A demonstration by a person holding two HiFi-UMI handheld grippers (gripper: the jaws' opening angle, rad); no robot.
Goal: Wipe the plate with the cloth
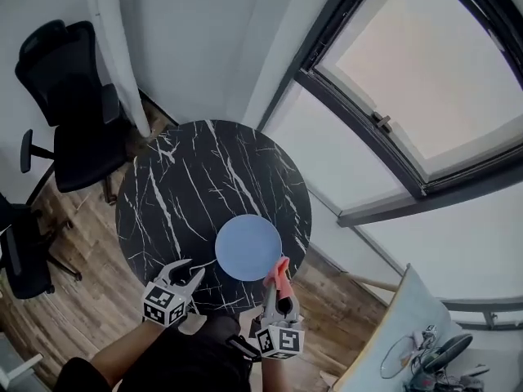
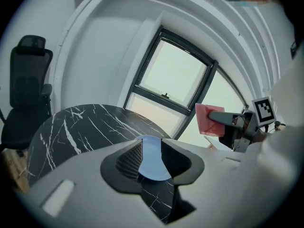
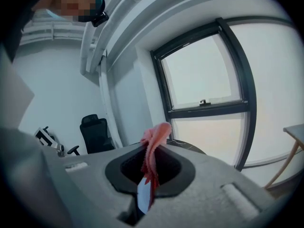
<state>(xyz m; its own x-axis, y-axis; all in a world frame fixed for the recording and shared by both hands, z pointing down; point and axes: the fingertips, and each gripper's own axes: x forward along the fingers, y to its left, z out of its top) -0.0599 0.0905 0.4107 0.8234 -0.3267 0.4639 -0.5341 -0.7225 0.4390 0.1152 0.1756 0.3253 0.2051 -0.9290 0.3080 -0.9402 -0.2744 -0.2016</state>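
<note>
plate (image 1: pixel 248 248) near table (image 1: pixel 188 178) edge, unwiped. right gripper (image 1: pixel 278 282) clamped on cloth (image 1: pixel 283 268) beside plate rim. left gripper (image 1: pixel 188 270) jaws apart, empty, short of plate. risk: unbraced plate slides off edge under wipe; cloth slips from pinch.

Blue plate (image 1: pixel 248 247) on my black round table (image 1: pixel 200 174), my right gripper (image 1: pixel 278 287) pinching a pink cloth (image 1: pixel 283 269) beside it, my left gripper (image 1: pixel 186 273) with jaws apart.

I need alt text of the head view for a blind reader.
A blue plate lies on a round black table. The right gripper, shut on a pink cloth, is at the plate's near edge; the left gripper, open, is nearby.
</note>
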